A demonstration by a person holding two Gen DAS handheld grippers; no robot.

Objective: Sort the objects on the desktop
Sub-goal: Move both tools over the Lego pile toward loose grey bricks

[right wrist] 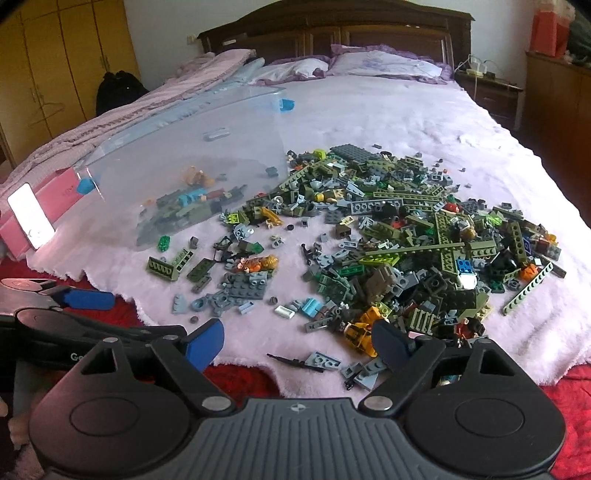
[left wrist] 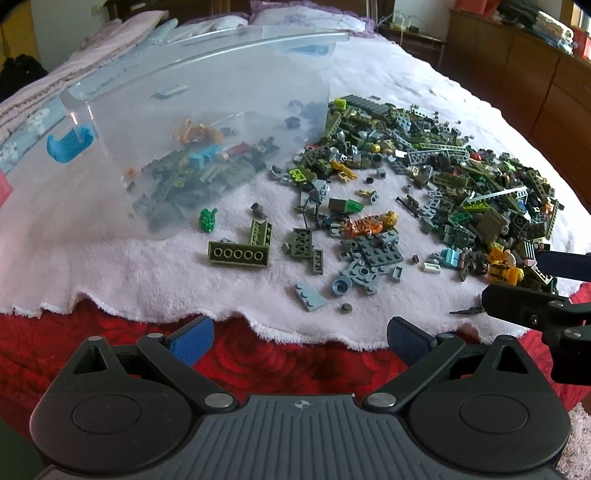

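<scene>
A big pile of toy bricks [left wrist: 443, 177], mostly olive green and grey, lies on a pale pink towel [left wrist: 129, 273] on a bed; it also shows in the right wrist view [right wrist: 406, 251]. A clear plastic bin [left wrist: 184, 147] with blue clips lies tipped on its side at the left, with several bricks inside; it also shows in the right wrist view [right wrist: 184, 170]. My left gripper [left wrist: 300, 341] is open and empty above the towel's near edge. My right gripper [right wrist: 297, 341] is open and empty at the near edge of the pile, by a yellow figure [right wrist: 360, 328].
A red rose-patterned blanket [left wrist: 277, 365] lies under the towel. A long olive brick [left wrist: 238, 254] and an orange tiger figure [left wrist: 365, 223] lie apart from the pile. A pink box [right wrist: 55, 195] stands left of the bin. Pillows and a wooden headboard [right wrist: 332, 33] are at the far end.
</scene>
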